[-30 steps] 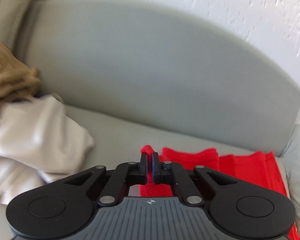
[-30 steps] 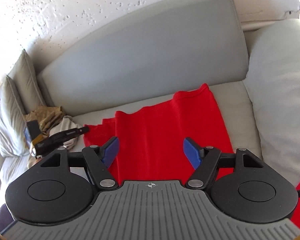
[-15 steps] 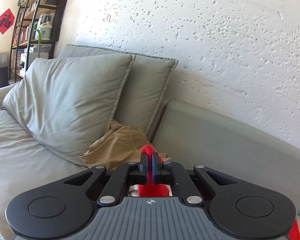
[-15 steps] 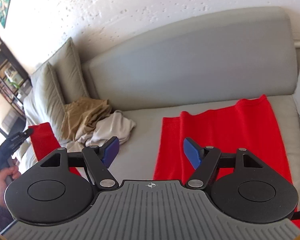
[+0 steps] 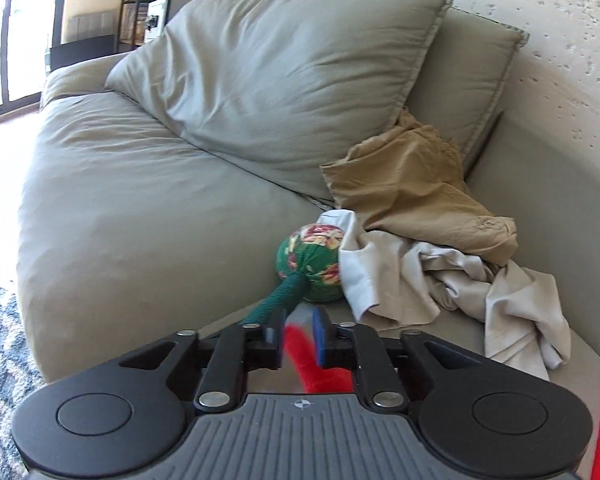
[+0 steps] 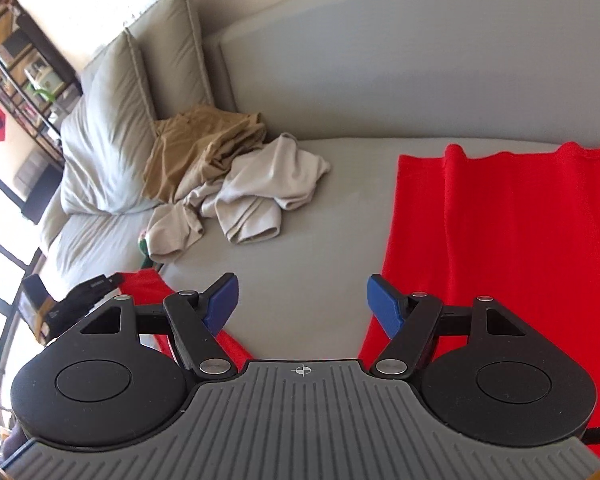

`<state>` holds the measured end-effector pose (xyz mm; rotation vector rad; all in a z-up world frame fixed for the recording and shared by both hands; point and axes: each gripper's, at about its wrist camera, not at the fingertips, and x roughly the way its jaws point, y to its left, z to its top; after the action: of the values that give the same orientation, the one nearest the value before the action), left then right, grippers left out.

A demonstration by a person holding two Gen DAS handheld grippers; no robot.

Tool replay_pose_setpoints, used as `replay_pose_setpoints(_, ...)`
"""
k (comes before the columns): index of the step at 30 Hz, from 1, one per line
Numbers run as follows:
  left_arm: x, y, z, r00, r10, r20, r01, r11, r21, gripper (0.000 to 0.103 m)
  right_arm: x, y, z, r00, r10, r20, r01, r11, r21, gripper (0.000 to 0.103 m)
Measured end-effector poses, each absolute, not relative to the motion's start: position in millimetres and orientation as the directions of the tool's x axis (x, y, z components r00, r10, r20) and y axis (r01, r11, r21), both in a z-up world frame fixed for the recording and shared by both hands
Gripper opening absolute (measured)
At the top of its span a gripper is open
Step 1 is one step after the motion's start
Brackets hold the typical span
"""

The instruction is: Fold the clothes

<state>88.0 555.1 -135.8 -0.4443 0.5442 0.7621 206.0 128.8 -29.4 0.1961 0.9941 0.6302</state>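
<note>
Parting its jaws just now, the left gripper (image 5: 298, 334) has a loose red cloth piece (image 5: 314, 364) between them, pads not pressing. Right gripper (image 6: 302, 306) gapes empty over bare grey sofa seat (image 6: 300, 216); flat red knit garment (image 6: 500, 248) lies at three o'clock, crumpled beige shirt (image 6: 260, 184) at eleven.

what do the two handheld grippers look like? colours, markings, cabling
Both match: ribbed grey body with a small crosshair mark, two rounded black side lobes with circular insets, black linkage arms on silver pivot pins. The right gripper has blue finger pads; a black cable exits its lower right. The left gripper shows one blue pad.
</note>
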Motion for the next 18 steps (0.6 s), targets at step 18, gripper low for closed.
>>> replay_pose_setpoints(18,18,514,-140,0.678,0.259,-0.688,-0.677,0.584,-0.448,0.024,113,2,51,0.495,0.617,-0.611,-0.399,0.787,0.472,0.082)
